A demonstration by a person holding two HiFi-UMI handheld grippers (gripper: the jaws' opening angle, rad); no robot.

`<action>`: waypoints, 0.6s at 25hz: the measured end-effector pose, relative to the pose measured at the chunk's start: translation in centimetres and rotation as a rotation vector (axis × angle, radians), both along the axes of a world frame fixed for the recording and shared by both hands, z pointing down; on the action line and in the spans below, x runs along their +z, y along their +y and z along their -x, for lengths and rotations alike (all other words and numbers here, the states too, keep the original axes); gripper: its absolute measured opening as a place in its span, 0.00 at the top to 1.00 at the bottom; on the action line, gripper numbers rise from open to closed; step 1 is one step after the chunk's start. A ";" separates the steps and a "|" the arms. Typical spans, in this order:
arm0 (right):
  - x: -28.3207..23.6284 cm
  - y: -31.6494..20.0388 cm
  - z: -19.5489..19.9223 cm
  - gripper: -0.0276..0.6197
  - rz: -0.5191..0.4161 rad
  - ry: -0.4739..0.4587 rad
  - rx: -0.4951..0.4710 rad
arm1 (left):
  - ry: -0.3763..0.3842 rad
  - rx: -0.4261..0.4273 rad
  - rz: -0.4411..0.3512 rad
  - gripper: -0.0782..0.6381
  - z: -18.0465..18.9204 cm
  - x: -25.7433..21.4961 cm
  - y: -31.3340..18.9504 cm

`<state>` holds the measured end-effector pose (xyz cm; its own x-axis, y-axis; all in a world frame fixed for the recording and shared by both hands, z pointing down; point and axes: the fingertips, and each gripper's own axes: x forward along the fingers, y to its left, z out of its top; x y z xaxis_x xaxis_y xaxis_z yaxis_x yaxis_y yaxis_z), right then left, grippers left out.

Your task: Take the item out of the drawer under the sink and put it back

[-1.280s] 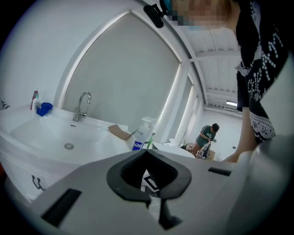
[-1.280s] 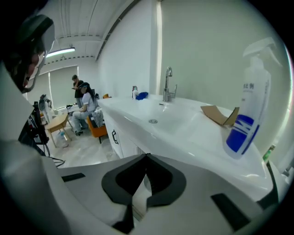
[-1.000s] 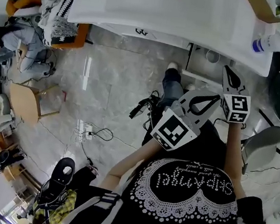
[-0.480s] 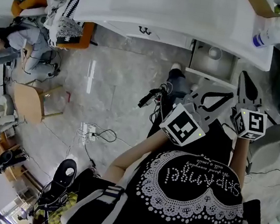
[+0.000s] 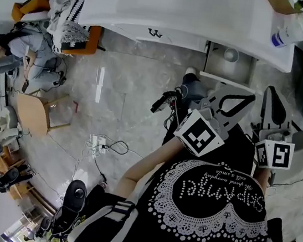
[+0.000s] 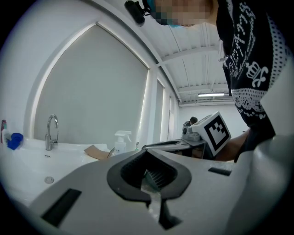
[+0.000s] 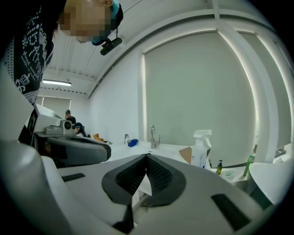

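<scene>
Head view: the drawer under the sink stood pulled out, and the item, a small round thing, lay inside it at the far end. No claw touched it.

Left claw: clenched, tips meeting, nothing between them. It was held above the floor, in front of the drawer and apart from it. In the left gripper view the same claw showed its ribbed pads closed at the tip and pointed roughly level over the tabletop.

Right claw: likewise clenched and empty, just to the right of the left one and beside the drawer's right edge. In the right gripper view its pads met at the tip.

On the tabletop stood a faucet, a spray bottle and a piece of cardboard. The bottle was near the tabletop's right end, above and to the right of the drawer.

Surroundings: a chair piled with clothes stood at the sink's left end. A seated person was just beyond it. Cables lay on the floor.
</scene>
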<state>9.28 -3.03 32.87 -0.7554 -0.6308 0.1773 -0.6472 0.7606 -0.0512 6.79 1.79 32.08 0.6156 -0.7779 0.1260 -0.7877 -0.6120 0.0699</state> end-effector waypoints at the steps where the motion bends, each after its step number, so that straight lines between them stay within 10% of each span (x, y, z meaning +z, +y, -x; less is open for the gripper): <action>1: -0.2 0.2 0.0 0.93 -0.003 -0.002 -0.002 | -0.006 0.005 -0.005 0.88 -0.1 0.0 -0.1; 15: -1.6 2.4 -0.2 0.93 -0.035 -0.017 0.003 | -0.044 0.057 -0.020 0.88 -0.9 0.0 -0.5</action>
